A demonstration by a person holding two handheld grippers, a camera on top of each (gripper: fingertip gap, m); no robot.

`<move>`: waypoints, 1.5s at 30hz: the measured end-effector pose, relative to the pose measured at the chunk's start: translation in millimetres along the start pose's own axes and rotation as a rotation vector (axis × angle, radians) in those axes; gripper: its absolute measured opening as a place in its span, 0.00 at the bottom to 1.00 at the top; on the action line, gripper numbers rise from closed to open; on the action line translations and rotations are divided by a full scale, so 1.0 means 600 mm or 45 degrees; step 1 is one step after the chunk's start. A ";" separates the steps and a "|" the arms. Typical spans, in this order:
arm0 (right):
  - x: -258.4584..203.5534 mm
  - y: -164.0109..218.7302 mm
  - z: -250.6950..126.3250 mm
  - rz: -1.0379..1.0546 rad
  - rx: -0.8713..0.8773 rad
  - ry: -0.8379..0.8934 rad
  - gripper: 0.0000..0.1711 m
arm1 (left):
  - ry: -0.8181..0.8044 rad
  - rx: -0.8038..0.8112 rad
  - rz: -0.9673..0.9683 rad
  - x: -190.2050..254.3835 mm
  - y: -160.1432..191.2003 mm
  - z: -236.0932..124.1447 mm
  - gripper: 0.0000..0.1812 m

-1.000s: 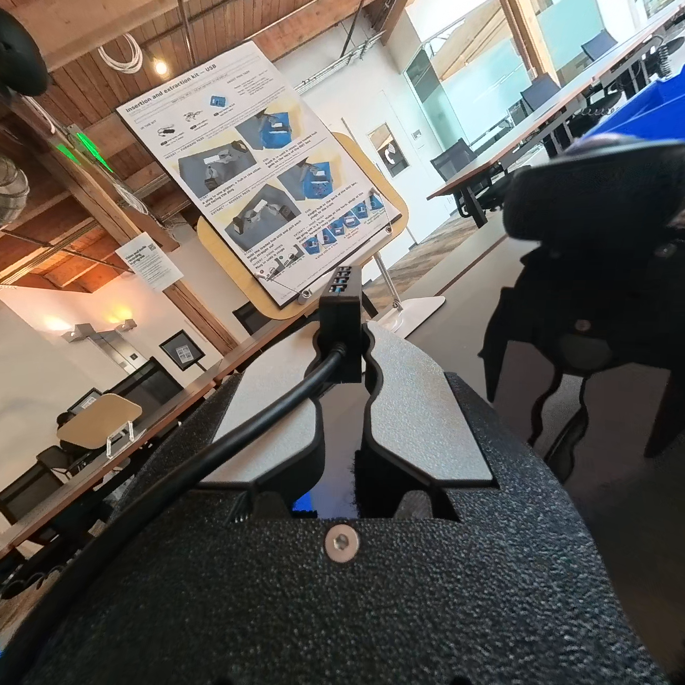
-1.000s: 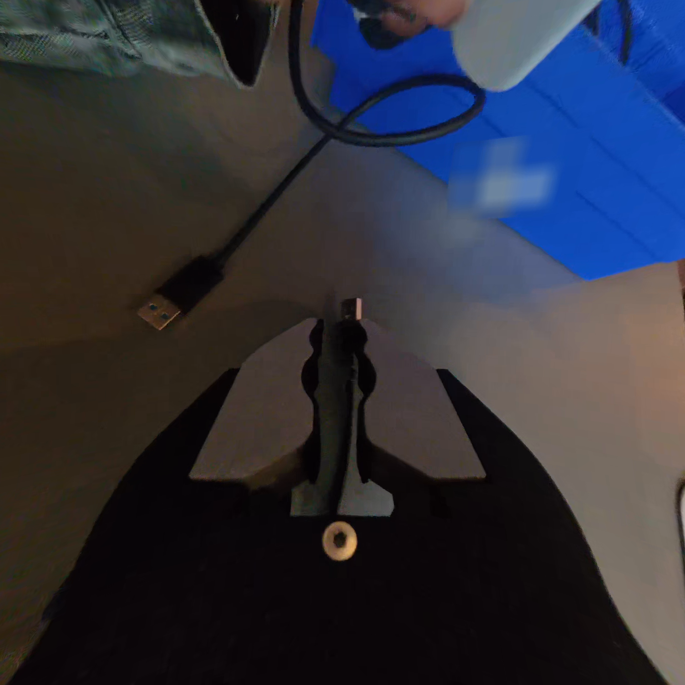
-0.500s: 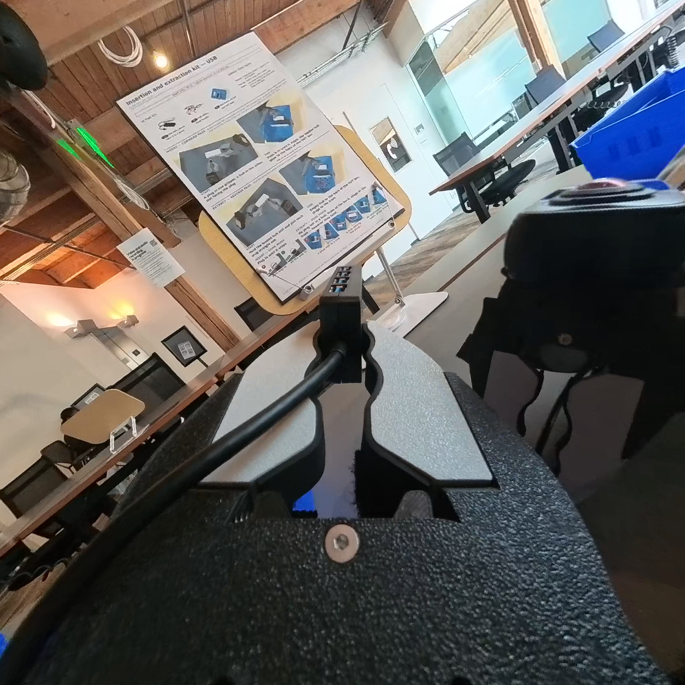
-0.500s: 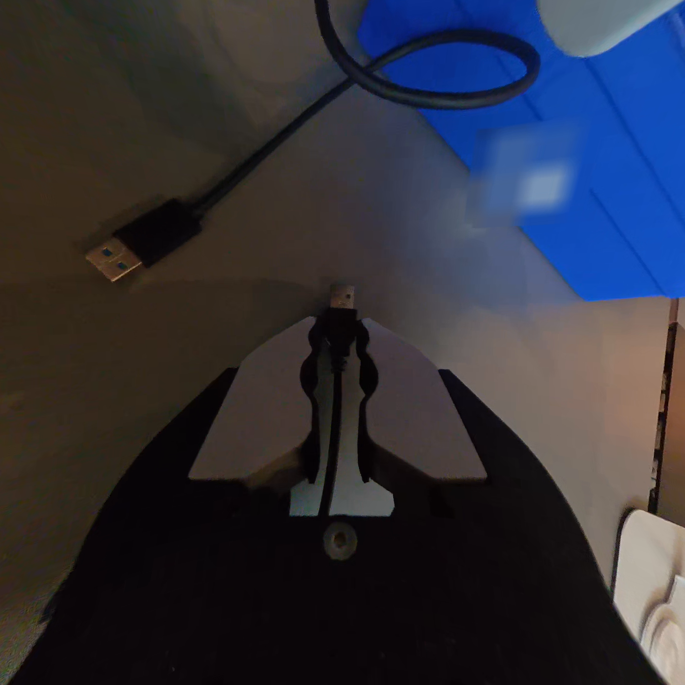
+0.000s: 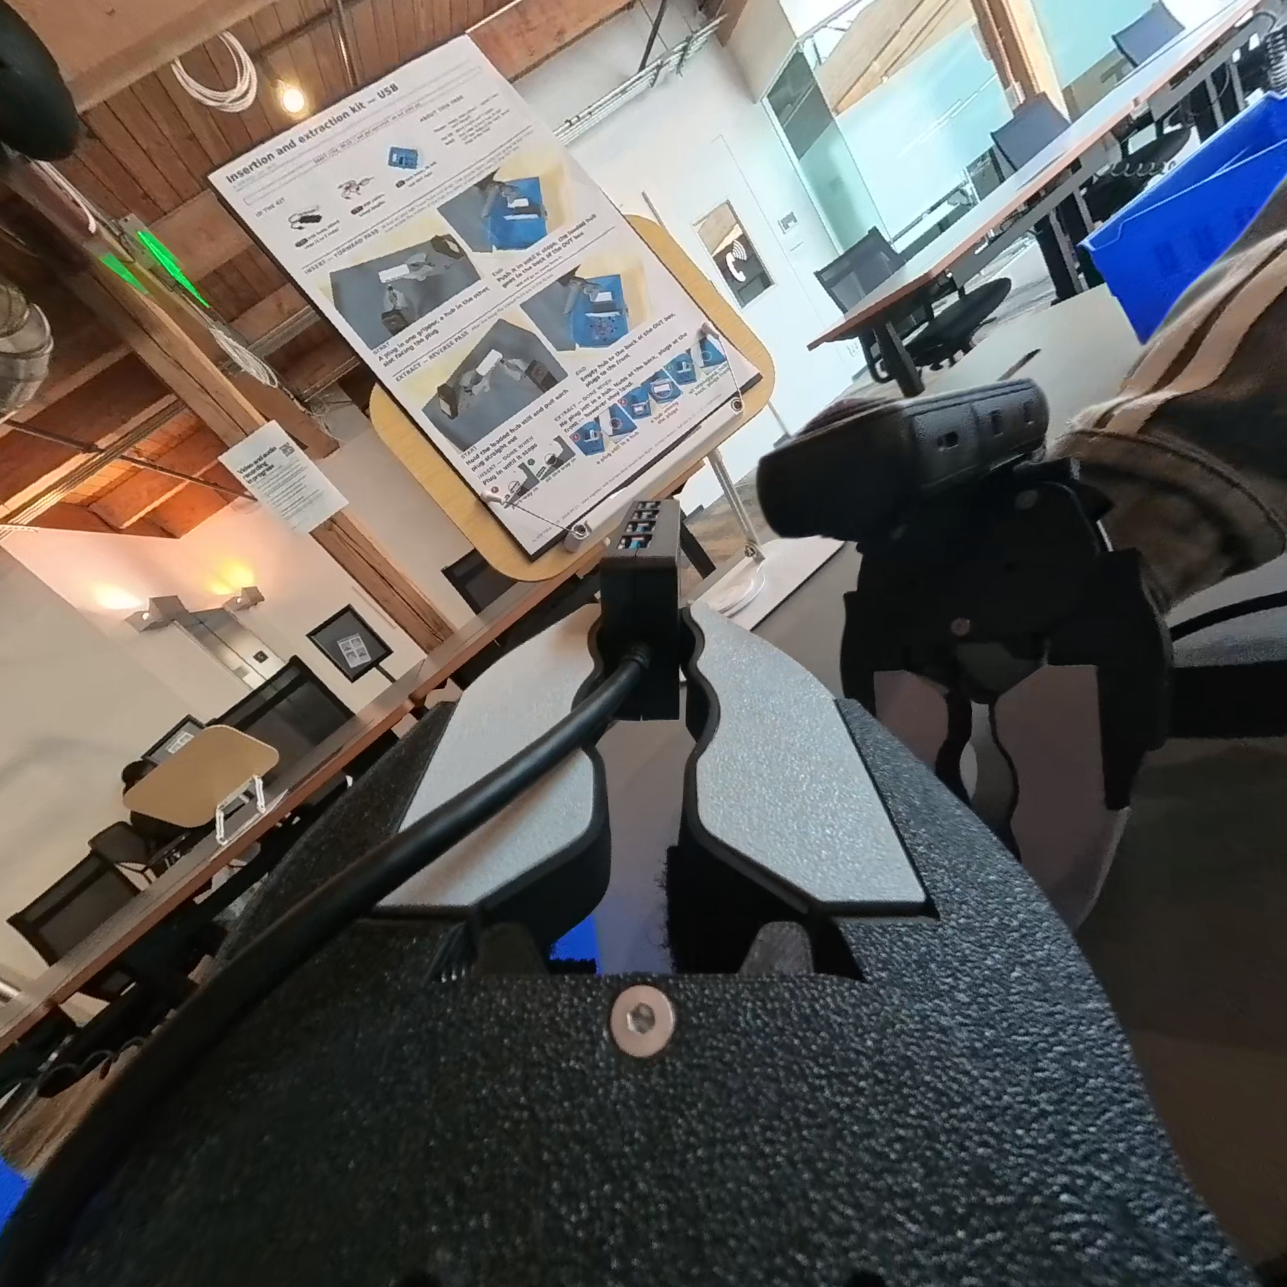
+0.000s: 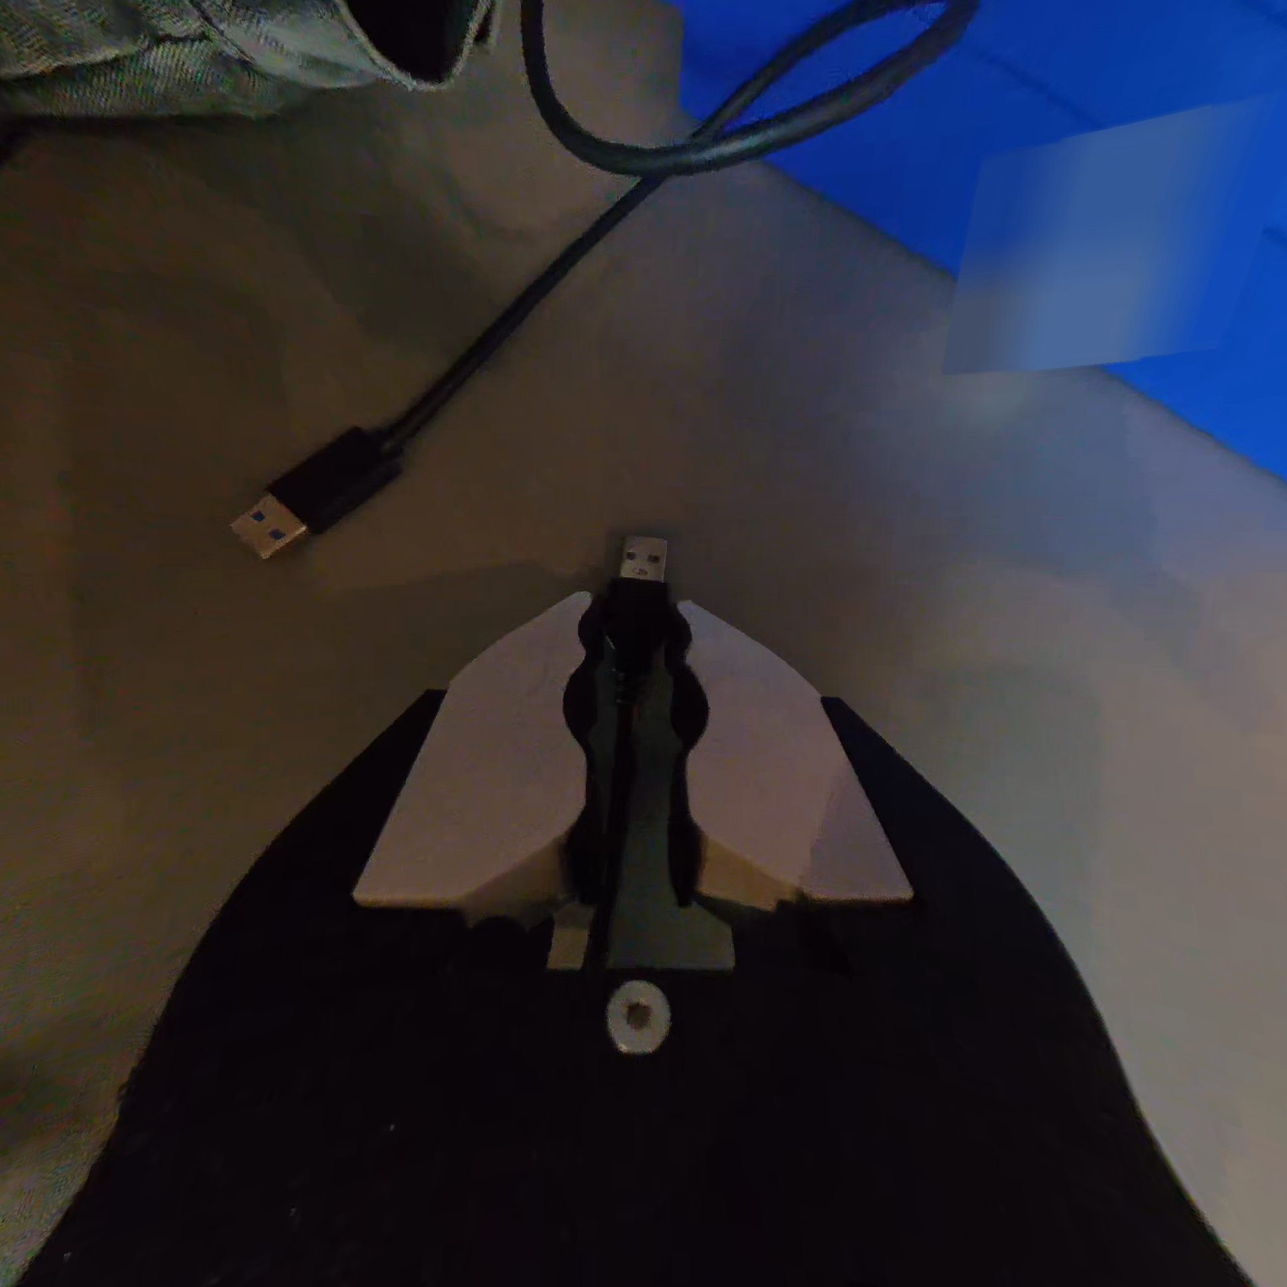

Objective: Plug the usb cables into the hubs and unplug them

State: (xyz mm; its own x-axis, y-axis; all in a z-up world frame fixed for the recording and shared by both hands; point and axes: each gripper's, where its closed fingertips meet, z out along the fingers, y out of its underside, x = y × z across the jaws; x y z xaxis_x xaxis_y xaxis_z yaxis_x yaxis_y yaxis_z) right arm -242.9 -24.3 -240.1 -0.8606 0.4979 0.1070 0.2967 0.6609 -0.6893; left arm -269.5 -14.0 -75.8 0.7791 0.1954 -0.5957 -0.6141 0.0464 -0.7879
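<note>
Jaws of the left gripper [image 5: 641,620] are clenched on a black usb hub [image 5: 642,599], which stands on end between the tips with a row of blue-lined ports facing up and away at 12 o'clock; its thick black lead [image 5: 446,794] leaves the near end and runs down toward 7 o'clock across the left finger. Jaws of the right gripper [image 6: 635,606] are clenched on a black usb plug [image 6: 639,578], whose silver metal tip juts out past the fingertips at 12 o'clock, above the grey worktop [image 6: 905,627]. A second usb plug [image 6: 313,491], black with a silver, blue-tongued tip, lies flat on the worktop at 10 o'clock from the held one, well apart, its cable [image 6: 529,306] looping up toward a blue bin [image 6: 870,230] at 1 o'clock.
</note>
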 end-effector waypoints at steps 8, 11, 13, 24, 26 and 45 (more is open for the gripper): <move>-0.011 0.005 -0.021 0.079 0.009 0.020 0.09 | -0.004 -0.042 0.027 0.002 0.007 0.003 0.10; -0.018 -0.004 -0.054 0.156 0.032 0.049 0.09 | -0.009 -0.059 0.053 0.004 0.008 0.003 0.10; -0.018 -0.012 -0.082 0.231 0.052 0.097 0.09 | -0.010 -0.078 0.078 0.006 0.012 0.005 0.10; 0.001 -0.077 -0.231 0.550 0.059 0.306 0.09 | 0.035 -0.146 0.261 0.042 0.012 0.020 0.10; -0.005 -0.084 -0.236 0.562 0.012 0.280 0.09 | 0.026 -0.161 0.342 0.048 0.007 0.023 0.10; -0.035 -0.026 -0.223 0.659 -0.546 0.090 0.09 | 0.119 -0.343 0.993 0.122 0.034 0.049 0.10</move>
State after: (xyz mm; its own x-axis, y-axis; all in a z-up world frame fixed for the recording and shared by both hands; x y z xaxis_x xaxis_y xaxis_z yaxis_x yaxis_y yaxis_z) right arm -174.3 30.0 -135.9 -0.5387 0.8361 -0.1039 0.8139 0.4846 -0.3206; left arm -228.4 29.8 -130.8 0.1569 -0.0080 -0.9876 -0.9403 -0.3071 -0.1469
